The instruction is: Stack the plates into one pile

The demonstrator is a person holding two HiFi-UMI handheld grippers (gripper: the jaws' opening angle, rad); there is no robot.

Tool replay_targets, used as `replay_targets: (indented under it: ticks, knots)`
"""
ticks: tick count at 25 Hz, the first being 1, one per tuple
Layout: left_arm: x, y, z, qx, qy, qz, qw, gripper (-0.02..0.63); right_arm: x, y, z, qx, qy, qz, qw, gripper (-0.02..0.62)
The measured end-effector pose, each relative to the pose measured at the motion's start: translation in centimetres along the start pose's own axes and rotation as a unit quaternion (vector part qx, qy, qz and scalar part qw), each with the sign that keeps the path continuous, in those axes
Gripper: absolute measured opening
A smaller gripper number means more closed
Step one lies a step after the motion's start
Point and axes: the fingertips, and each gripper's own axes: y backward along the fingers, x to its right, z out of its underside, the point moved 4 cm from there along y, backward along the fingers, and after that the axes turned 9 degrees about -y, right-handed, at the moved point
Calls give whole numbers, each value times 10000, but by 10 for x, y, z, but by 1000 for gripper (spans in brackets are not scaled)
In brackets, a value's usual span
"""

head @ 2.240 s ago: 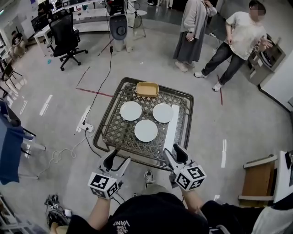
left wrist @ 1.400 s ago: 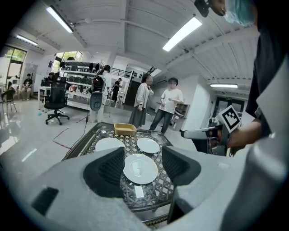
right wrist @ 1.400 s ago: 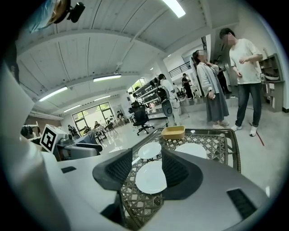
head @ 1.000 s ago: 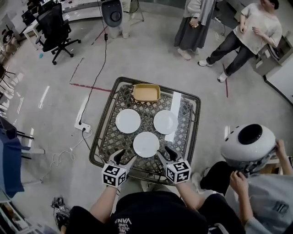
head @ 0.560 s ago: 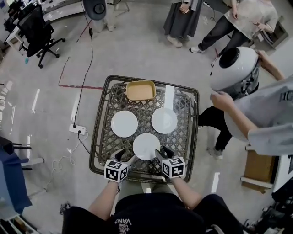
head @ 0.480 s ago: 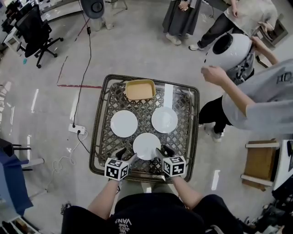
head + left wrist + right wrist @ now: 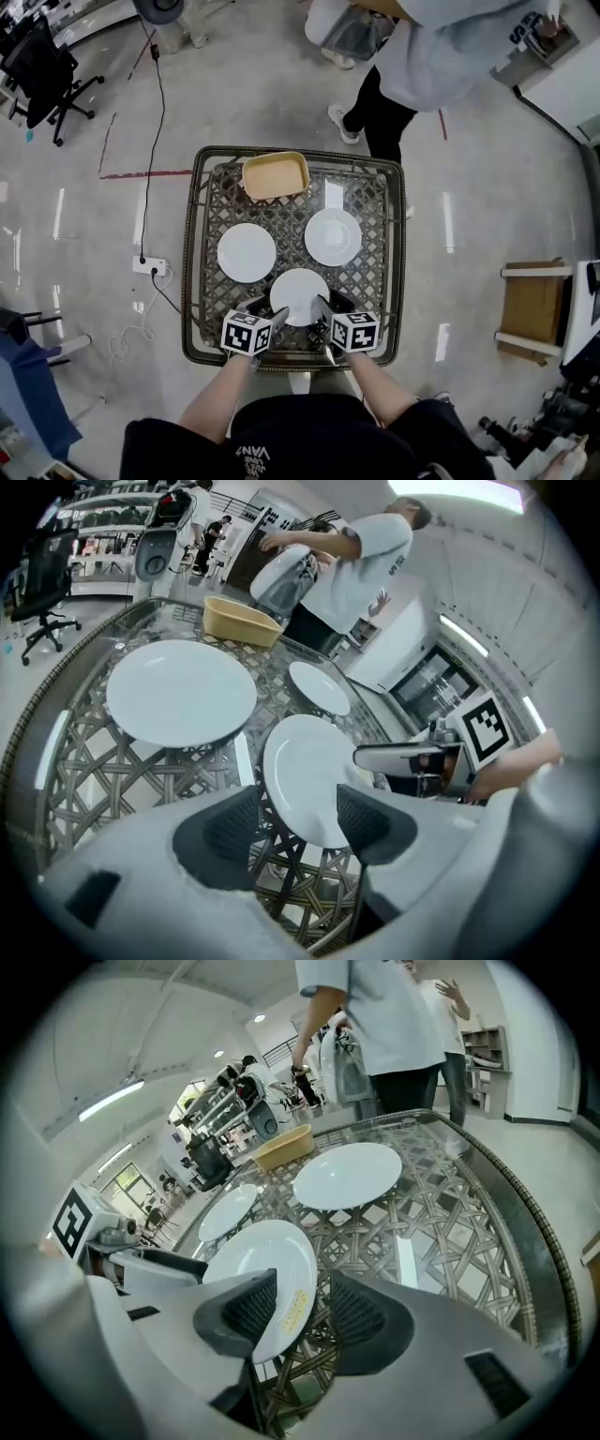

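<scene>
Three white plates lie apart on the wicker-and-glass table [image 7: 199, 281]: a left plate [image 7: 247, 252], a right plate [image 7: 333, 236] and a near plate [image 7: 300, 296]. My left gripper [image 7: 266, 312] is at the near plate's left edge, and my right gripper [image 7: 324, 309] is at its right edge. In the left gripper view the near plate's [image 7: 314, 775] rim lies between the open jaws of the left gripper [image 7: 295, 822], and the pads do not press it. In the right gripper view the right gripper [image 7: 305, 1312] is also open, with the near plate's [image 7: 262, 1269] edge in its gap.
A tan tray [image 7: 275, 175] sits at the table's far edge. A person in a grey top [image 7: 422, 47] stands close behind the far right corner. A power strip and cable [image 7: 150, 267] lie on the floor to the left.
Both grippers have come down and forward onto the near plate's two sides. The person carrying a white round object has moved from the right to behind the table.
</scene>
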Motion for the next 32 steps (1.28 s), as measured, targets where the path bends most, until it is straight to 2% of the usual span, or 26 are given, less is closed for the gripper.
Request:
replay_targets:
  ticks: [5,6,7,11,14,22,32]
  knots:
    - [2,-5,-1,-34,60,117,9999,261,-2,-3,0,29,-120,-23,9999,177]
    - [3,-5,-1,-27,116,186,9998,261,-4,-4,1,7,-111,-56,9999,137]
    - [3,-5,-1,-17,185,238,9995,264,-6,-4,3,-1,-117,-60,9999,167]
    - [5,-1,-5,55,282,304,9991,264,-10,-3,2,32,-319,-50,9995,167]
    - [3,7,-10,206,315,273,9989,264,-17,-2,-4,90,-228,-117,9996,167]
    - [-24,40,-27,745,544,-141,9956,264,-60,-17,-35,227,58,-566,9981,170]
    - [-79,72,-42,1079,722,-681,9892,264,-112,-62,-61,101,423,-970,9943,173]
